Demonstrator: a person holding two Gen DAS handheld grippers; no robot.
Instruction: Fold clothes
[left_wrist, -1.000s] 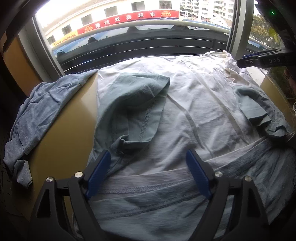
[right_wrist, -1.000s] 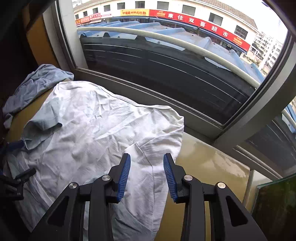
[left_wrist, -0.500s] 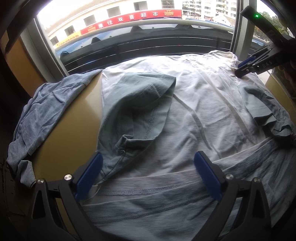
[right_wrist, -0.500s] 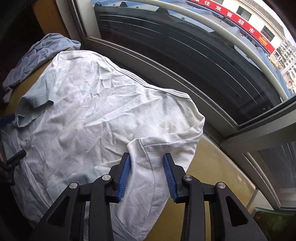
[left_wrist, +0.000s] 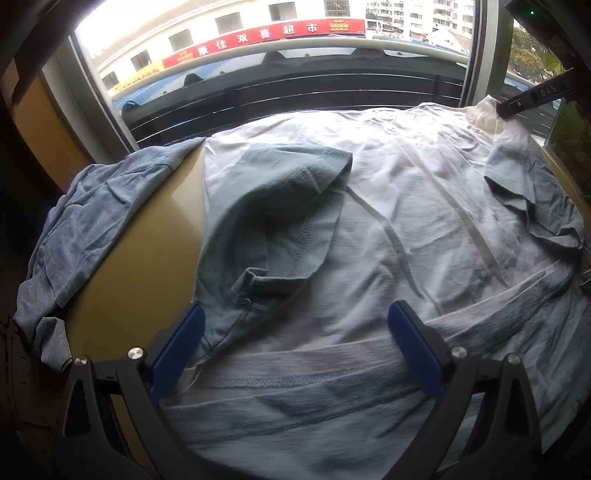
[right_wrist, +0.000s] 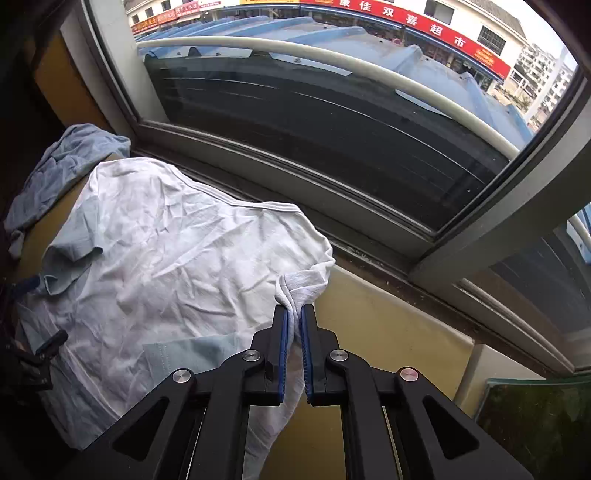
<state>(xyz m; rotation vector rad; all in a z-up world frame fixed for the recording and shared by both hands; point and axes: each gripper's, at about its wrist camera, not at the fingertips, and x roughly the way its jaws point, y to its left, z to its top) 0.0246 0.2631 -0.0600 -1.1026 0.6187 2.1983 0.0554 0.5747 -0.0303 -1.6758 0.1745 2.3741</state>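
Right wrist view: our right gripper (right_wrist: 294, 325) has just clamped the white T-shirt (right_wrist: 166, 258) corner; left gripper (left_wrist: 295, 354) hangs wide, so folding can start.

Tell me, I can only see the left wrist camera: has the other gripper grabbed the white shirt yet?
Observer: Yes. The right gripper is shut on the white shirt, pinching a bunched corner near the window.
Operator: What's next to that corner?
Observer: Bare yellow table, running along under the window sill.
Operator: Is my gripper grabbing too?
Observer: No. The left gripper is open, its fingers spread over the shirt's near edge.
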